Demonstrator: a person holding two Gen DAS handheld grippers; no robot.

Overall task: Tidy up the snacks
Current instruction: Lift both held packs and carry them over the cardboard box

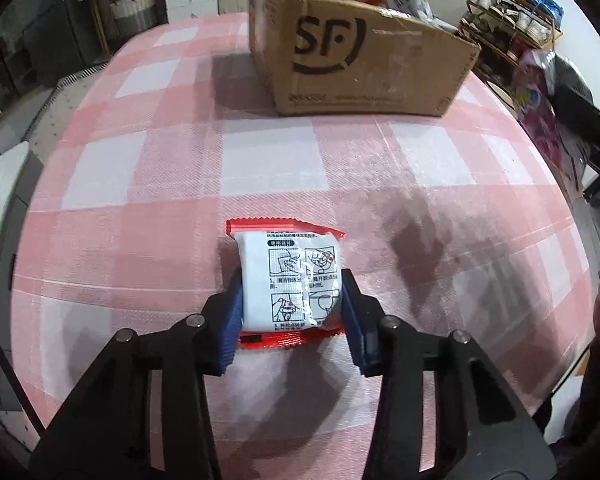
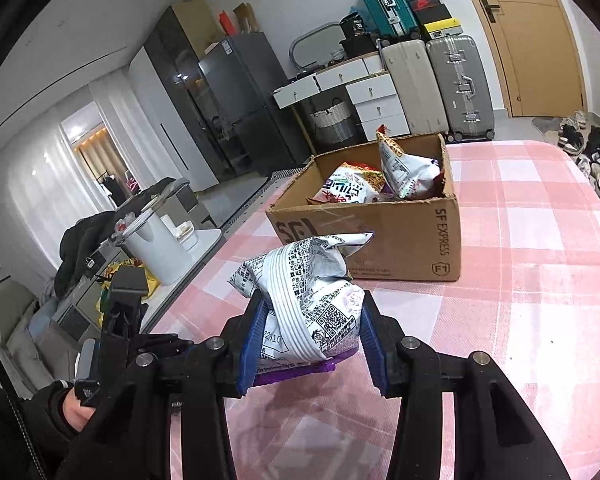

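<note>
Snacks sat in both jaws: the left hand-held gripper [image 1: 292,300] was clamped on a red-edged white packet [image 1: 290,280] that looked to rest on the pink checked worktop [image 1: 160,200], blue pads pressed to its two sides, and the right hand-held gripper [image 2: 312,336] squeezed a crumpled white-and-purple bag [image 2: 312,296] held clear of the cloth. To do the step well, I judged each should be carried over the rim of the box [image 2: 380,236] before letting go, the packet lifted flat so its slick film would not slide out, and the puffed bag lowered rather than dropped, since two bags [image 2: 404,172] already filled the far corner. Whether the packet's underside truly touched the cloth could not be told from above. The bag's front print was turned away, so its contents stayed unknown. From the left wrist view the box's inside was hidden behind its front wall, and only a scrap of wrapper peeped over the far edge. A sleeve and hand [image 2: 74,412] gripping the left tool were cut off at the frame edge.
</note>
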